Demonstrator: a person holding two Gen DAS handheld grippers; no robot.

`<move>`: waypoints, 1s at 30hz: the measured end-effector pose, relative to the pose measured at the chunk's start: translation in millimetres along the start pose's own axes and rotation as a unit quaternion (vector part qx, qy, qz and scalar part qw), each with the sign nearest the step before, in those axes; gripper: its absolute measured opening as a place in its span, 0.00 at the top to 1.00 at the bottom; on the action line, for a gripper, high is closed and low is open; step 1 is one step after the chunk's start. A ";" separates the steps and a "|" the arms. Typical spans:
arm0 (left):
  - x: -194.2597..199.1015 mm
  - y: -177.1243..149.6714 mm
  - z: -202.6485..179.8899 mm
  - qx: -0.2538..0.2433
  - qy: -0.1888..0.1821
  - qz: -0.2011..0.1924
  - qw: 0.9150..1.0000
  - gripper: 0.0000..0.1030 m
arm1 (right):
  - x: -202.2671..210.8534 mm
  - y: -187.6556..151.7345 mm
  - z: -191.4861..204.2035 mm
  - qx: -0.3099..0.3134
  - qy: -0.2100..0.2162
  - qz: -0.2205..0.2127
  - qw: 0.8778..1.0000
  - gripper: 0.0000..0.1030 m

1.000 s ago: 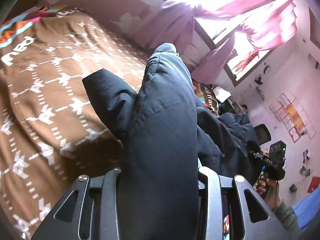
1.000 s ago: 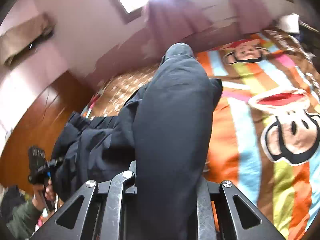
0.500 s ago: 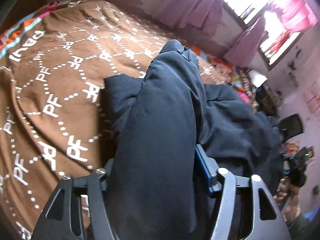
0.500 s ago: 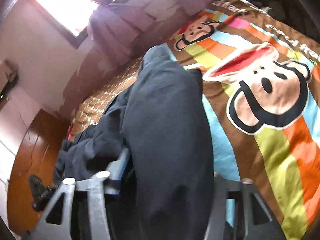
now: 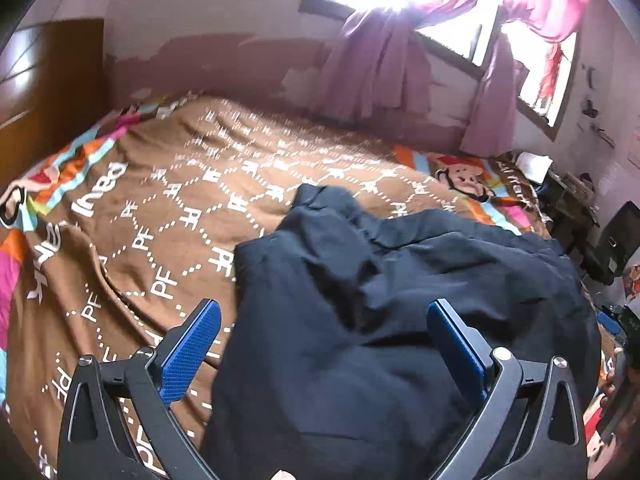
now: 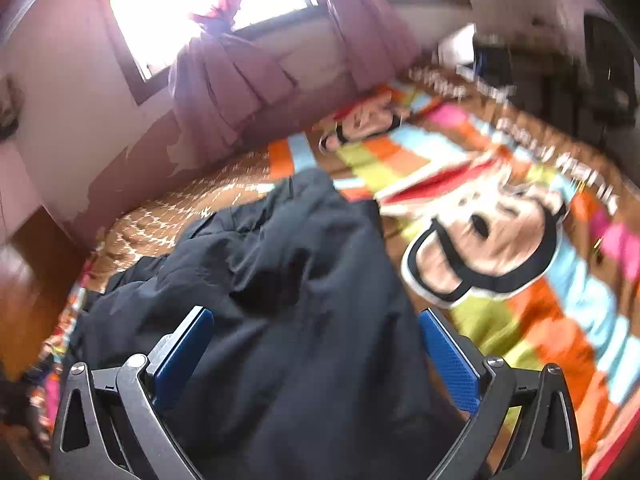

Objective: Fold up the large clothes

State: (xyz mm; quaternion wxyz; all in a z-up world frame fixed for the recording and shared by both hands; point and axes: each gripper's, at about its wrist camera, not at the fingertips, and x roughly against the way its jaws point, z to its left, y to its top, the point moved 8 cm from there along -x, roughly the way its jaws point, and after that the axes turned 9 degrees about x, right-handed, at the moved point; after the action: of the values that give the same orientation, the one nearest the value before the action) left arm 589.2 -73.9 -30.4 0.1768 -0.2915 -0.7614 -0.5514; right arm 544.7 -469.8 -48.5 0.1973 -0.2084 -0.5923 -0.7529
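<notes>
Both claws are spread wide, gripping nothing. The jacket (image 5: 384, 320) lies bunched on the blanket (image 5: 168, 200), right between the left claw (image 5: 324, 334) pads, and same for the right claw (image 6: 316, 340), fabric running ahead of them.

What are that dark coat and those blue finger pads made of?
The dark coat looks like matte, padded synthetic fabric: soft puffy folds, no shine. The blue pads seem to be rubber or plastic with a fine dimpled grip texture; which one is unclear.

The jacket (image 5: 384, 320) lies on the bedspread (image 5: 168, 208), seemingly between both grippers' spread fingers (image 5: 192, 344).
</notes>
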 end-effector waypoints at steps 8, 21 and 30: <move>29.6 3.3 -31.8 -0.021 0.014 -0.064 0.998 0.02 | 29.3 -4.9 9.0 0.035 -0.025 -0.045 0.998 0.00; 86.6 -11.3 -66.3 -0.057 0.006 -0.109 0.992 0.02 | 83.0 -12.5 18.9 0.030 -0.003 -0.107 0.994 0.00; 109.6 -32.0 -71.9 -0.079 0.008 -0.116 0.990 0.02 | 127.1 -30.2 35.9 0.031 0.034 -0.147 0.988 0.00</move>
State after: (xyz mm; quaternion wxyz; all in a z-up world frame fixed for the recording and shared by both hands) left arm 480.9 -121.6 34.5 0.0941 -0.2103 -0.7425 -0.6290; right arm 424.9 -434.5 4.2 0.1111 -0.0876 -0.6327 -0.7613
